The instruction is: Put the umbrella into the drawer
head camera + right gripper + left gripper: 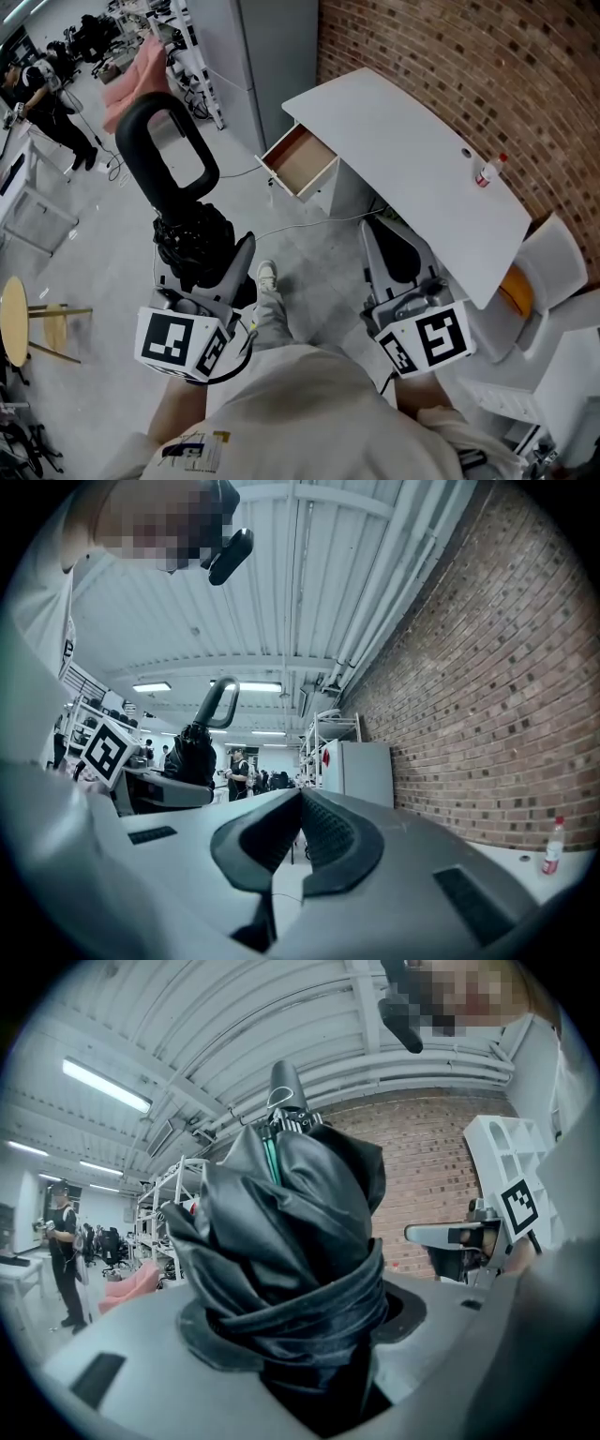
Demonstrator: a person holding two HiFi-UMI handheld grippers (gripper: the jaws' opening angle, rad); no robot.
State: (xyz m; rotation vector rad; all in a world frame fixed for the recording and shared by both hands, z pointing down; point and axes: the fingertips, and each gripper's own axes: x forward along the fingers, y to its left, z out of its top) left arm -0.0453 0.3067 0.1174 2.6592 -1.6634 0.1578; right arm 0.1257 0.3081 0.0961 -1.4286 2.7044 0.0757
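Umbrella [192,234], black and folded, looped handle [165,150] sticking out ahead, clamped round its bunched canopy by the left gripper [202,269], jaws spread wide around the fabric (fills the left gripper view). It is in the air above the floor, well apart from the open drawer [302,161], which is pulled out from under the white desk [412,159]. Right gripper [398,248] has tips closed together, nothing held. Small bottle [486,172] stands on the desk near the brick wall [450,56].
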